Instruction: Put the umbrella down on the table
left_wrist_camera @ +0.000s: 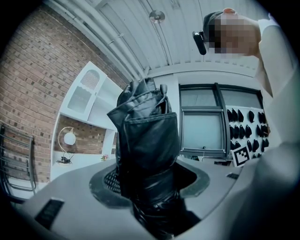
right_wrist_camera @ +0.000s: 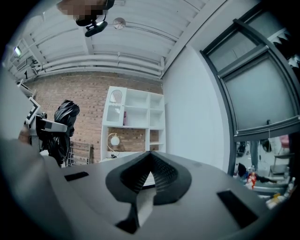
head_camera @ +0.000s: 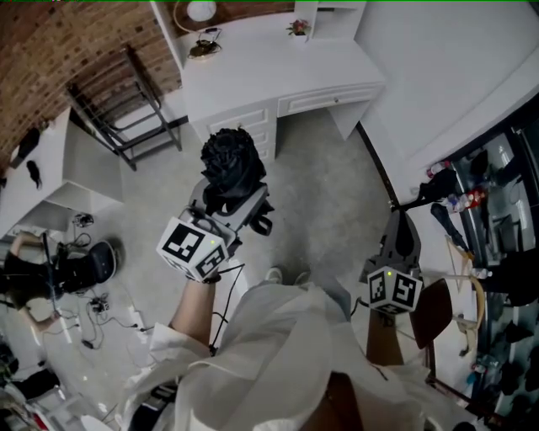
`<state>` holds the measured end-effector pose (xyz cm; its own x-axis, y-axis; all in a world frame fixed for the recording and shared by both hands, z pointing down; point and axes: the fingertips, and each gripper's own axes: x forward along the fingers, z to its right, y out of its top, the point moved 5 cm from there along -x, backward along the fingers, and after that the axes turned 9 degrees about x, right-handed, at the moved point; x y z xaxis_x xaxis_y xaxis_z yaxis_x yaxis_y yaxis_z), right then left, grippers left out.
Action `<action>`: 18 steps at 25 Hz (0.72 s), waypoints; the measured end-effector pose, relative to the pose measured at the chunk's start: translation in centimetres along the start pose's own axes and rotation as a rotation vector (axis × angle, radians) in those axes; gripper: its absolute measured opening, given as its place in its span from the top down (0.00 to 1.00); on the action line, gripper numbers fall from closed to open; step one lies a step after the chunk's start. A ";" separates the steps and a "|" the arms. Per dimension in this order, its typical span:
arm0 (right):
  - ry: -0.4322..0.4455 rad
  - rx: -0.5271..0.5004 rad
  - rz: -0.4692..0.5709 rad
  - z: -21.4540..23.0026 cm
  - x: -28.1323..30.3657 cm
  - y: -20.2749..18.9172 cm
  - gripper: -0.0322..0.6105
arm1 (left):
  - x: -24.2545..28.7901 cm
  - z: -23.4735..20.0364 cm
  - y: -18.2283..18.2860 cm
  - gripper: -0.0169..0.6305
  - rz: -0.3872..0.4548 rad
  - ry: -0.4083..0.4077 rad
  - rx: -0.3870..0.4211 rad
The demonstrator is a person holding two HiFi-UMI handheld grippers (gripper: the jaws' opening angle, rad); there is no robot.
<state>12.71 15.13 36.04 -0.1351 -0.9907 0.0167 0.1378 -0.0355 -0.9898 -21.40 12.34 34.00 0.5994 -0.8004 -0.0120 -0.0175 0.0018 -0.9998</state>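
A folded black umbrella (head_camera: 229, 164) stands upright in my left gripper (head_camera: 233, 204), whose jaws are shut on its lower part. In the left gripper view the umbrella (left_wrist_camera: 147, 136) fills the middle and hides the gap between the pads of the left gripper (left_wrist_camera: 149, 182). My right gripper (head_camera: 402, 236) is held lower right, apart from the umbrella, with its jaws shut and nothing in them. In the right gripper view the pads of the right gripper (right_wrist_camera: 150, 157) meet at the tip, and the umbrella (right_wrist_camera: 65, 114) shows far left. A white table (head_camera: 278, 80) stands ahead across the floor.
A round lamp (head_camera: 200, 12) and small flowers (head_camera: 297, 28) sit on the white table. A dark metal rack (head_camera: 126, 114) leans by the brick wall at left. Cables and gear (head_camera: 84, 269) lie on the floor at left. Dark shelving with bottles (head_camera: 472, 198) lines the right.
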 end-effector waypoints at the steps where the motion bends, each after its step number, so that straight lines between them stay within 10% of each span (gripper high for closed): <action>1: -0.002 0.003 0.002 0.2 0.4 0.0 0.92 | 0.3 -0.2 0.0 0.56 -0.001 0.001 0.000; 18: 0.088 0.005 -0.024 4.3 15.2 0.0 0.92 | 13.0 -5.3 -0.1 0.56 -0.029 0.061 0.003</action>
<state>14.89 -0.52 36.90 -0.2243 -0.9741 0.0281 0.1380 -0.0603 -0.9886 -17.83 -1.27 34.01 0.5500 -0.8350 0.0175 0.0015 -0.0199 -0.9998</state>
